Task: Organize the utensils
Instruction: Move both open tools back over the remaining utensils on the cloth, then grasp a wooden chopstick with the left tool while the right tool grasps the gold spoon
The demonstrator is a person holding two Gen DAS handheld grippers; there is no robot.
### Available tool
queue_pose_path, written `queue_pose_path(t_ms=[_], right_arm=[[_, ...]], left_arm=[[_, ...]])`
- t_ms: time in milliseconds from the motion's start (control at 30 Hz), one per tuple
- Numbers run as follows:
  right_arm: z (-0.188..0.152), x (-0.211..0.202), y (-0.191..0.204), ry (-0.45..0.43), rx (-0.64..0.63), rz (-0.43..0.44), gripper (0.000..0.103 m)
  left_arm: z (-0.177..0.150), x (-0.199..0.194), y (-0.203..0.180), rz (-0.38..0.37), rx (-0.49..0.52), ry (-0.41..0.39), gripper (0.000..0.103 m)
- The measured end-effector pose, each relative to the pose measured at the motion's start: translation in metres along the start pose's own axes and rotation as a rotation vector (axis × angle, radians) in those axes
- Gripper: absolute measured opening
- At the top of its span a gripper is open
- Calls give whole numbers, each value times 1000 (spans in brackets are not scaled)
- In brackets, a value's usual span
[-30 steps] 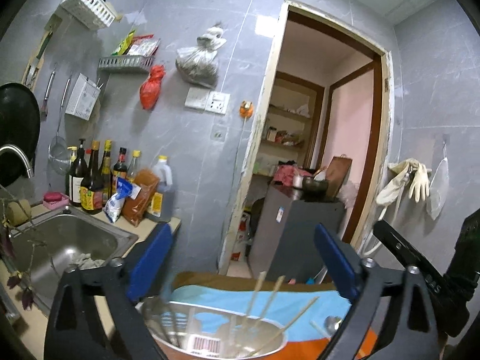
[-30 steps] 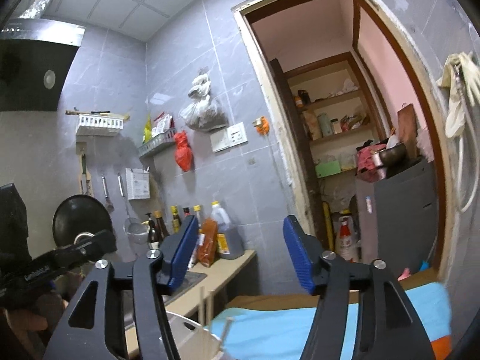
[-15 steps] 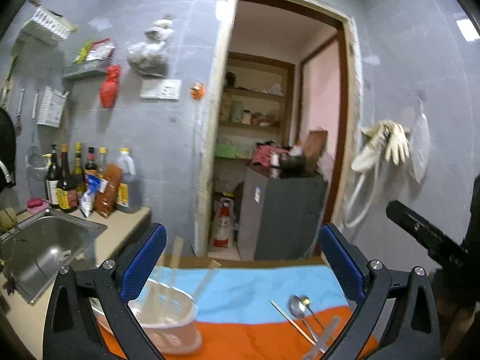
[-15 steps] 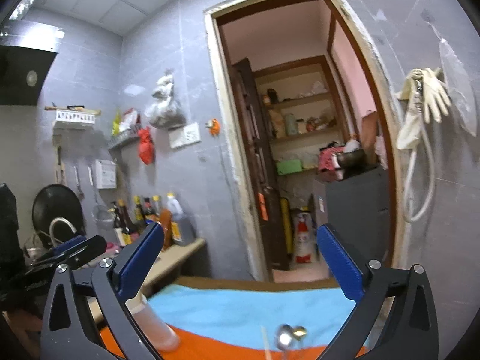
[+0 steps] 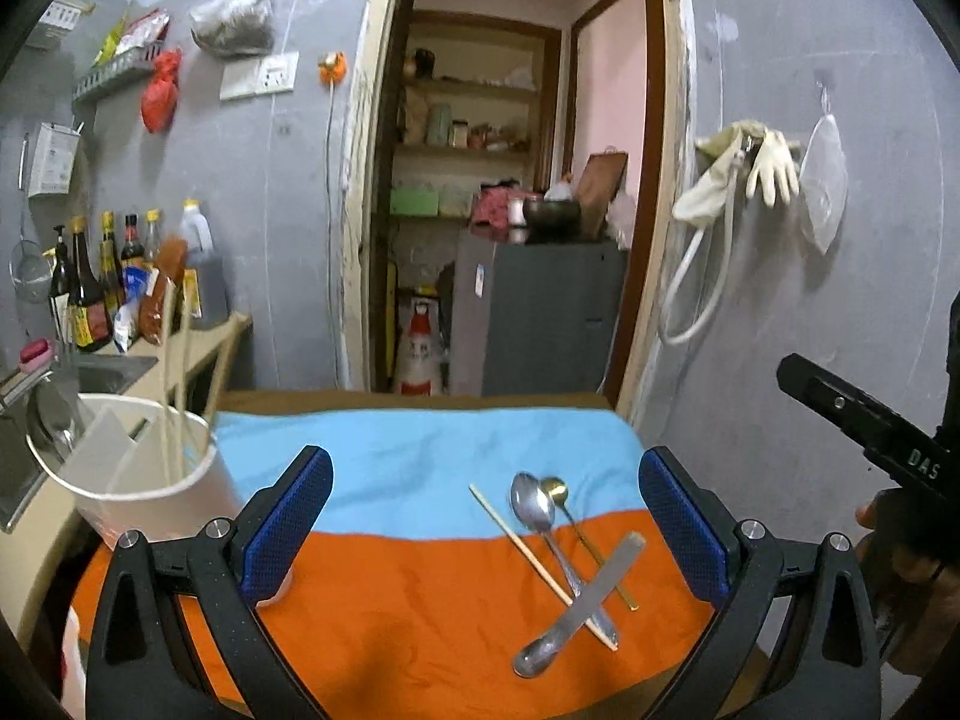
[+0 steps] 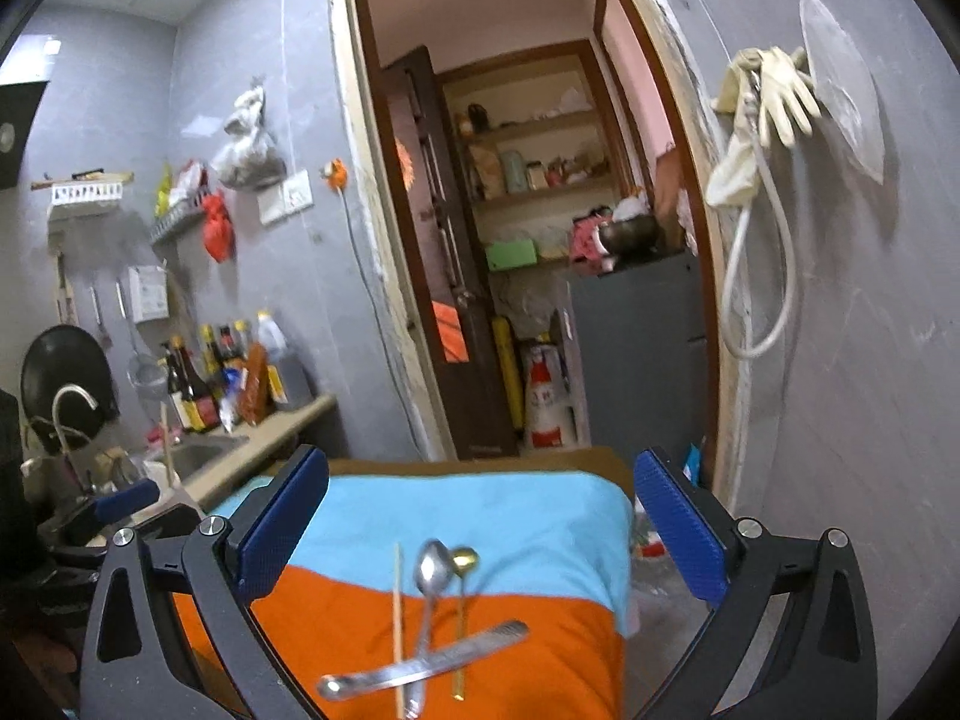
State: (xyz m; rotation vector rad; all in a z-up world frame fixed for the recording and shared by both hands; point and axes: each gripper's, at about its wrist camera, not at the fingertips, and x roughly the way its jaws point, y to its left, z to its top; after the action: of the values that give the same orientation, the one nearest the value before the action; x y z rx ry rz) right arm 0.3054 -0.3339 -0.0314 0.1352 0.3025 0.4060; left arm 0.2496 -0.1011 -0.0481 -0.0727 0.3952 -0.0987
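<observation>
Left wrist view shows us the left tool [image 5: 485, 522] wide open and empty above the tabletop [image 5: 420, 588] with its blue and orange cloth. The white holder [image 5: 129, 480] stands at the left edge of the cloth with some chopsticks [image 5: 174, 372] already upright in it. The loose utensils lie together at the right: one chopstick [image 5: 540, 567], a silver spoon [image 5: 534, 510], a small gold spoon [image 5: 555, 489] and a flat metal spoon [image 5: 576, 606] that lies across the others. In the right wrist view the right tool [image 6: 480, 525] is also open with nothing in it, and the pile sits just ahead between its fingers. We judge that we are at the approach for the next pick. The next move asks us to lower one tool on a single piece, probably the crossing spoon on top, so that the pieces under it do not shift.
</observation>
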Motion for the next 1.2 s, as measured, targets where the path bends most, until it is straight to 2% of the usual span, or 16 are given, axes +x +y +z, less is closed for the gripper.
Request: queue_pose_path(t_ms=[267, 433, 567, 667, 833, 867, 1033, 1200], right_arm=[[-27, 15, -24, 81, 22, -20, 103], [-38, 29, -34, 134, 37, -19, 103], [-45, 45, -39, 198, 50, -4, 101], [-48, 61, -40, 247, 45, 8, 98], [-54, 90, -35, 327, 11, 26, 80], [-55, 94, -35, 341, 7, 30, 79], [-63, 115, -32, 405, -1, 46, 71], [-67, 123, -36, 438, 16, 60, 64]], left_arm=[[-18, 32, -7, 8, 22, 71, 100], [-26, 55, 1, -3, -5, 150, 100], [-32, 73, 8, 21, -13, 215, 100], [-32, 84, 11, 13, -12, 255, 100], [-36, 105, 13, -29, -16, 308, 98], [-36, 110, 13, -42, -15, 322, 96], [-36, 130, 13, -92, -10, 384, 65], [-41, 148, 16, -122, -22, 447, 43]])
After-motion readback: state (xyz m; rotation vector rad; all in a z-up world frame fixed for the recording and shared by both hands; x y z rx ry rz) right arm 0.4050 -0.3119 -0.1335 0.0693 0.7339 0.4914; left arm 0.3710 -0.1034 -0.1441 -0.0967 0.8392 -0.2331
